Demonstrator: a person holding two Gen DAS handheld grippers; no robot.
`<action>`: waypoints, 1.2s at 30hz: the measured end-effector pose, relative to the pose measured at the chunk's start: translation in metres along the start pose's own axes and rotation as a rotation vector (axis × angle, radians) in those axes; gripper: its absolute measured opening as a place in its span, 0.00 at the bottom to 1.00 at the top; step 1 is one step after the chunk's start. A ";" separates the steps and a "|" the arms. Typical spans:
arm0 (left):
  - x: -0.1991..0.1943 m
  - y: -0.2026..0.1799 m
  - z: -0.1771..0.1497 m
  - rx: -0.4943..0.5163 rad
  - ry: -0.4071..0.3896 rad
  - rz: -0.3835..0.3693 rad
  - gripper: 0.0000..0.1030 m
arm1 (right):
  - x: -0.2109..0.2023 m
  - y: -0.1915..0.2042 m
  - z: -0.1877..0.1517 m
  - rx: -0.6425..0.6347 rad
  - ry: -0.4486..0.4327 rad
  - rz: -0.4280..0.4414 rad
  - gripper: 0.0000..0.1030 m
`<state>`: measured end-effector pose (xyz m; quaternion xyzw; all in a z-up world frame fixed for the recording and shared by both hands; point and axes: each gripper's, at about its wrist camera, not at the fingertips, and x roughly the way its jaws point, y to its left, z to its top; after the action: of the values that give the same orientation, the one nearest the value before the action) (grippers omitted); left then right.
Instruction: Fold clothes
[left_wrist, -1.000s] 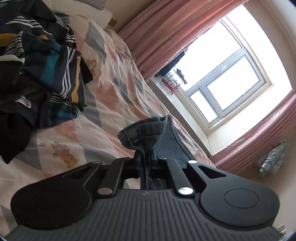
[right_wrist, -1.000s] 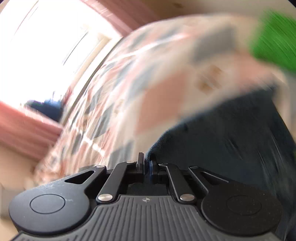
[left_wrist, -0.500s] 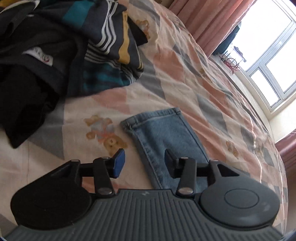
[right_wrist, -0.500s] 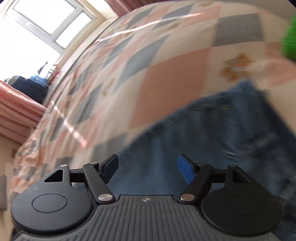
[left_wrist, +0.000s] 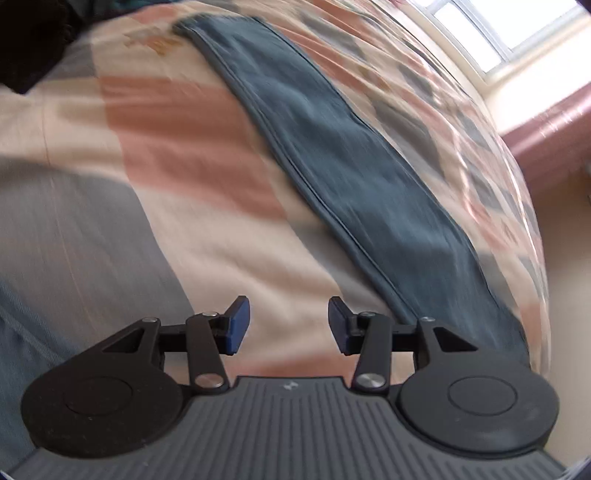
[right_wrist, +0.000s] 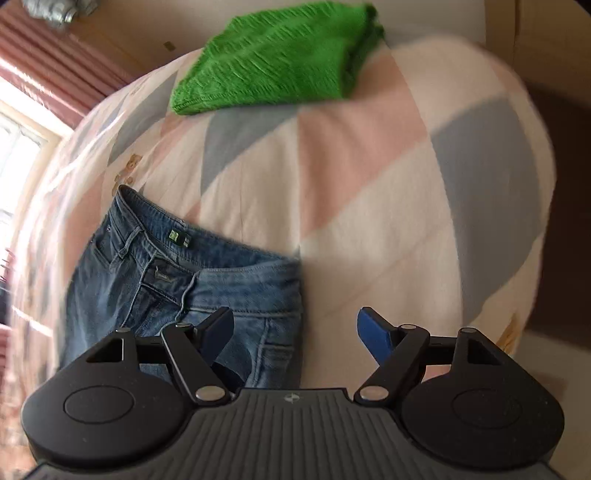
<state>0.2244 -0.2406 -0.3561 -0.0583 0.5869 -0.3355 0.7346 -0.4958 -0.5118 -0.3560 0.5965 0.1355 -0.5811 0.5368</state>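
Left wrist view: left tool has its jaws spread wide, nothing between them, hovering over the bed with its patchwork cover of pink, cream and grey patches. Jeans lie flat on the cover as a long narrow strip, running from the upper left of frame down to the lower right, passing just to the right of the tool's right finger. No contact between tool and denim visible. Dark clothing sits at the top left corner, apart from the leg end of the jeans. Window and pink curtain on the right. Frame is motion-blurred.

Right wrist view: right tool also wide open and empty. Waistband end of the jeans lies on the bed, fly and label facing up, under and ahead of the tool's left finger; the right finger is over bare cover. Can't tell if the left finger touches the denim. Folded green garment rests near the far edge of the bed, well apart from the jeans.
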 end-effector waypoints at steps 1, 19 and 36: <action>-0.006 -0.009 -0.014 0.037 0.013 -0.013 0.40 | 0.005 -0.004 0.001 -0.003 0.010 0.034 0.74; -0.082 -0.056 -0.210 0.080 -0.008 -0.014 0.41 | 0.011 0.021 0.016 -0.371 -0.017 0.043 0.19; -0.033 -0.064 -0.167 0.284 0.081 -0.027 0.42 | 0.057 0.153 -0.005 -0.822 0.035 0.268 0.51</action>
<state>0.0436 -0.2200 -0.3488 0.0518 0.5619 -0.4269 0.7067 -0.3566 -0.5929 -0.3310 0.3550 0.2861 -0.3939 0.7981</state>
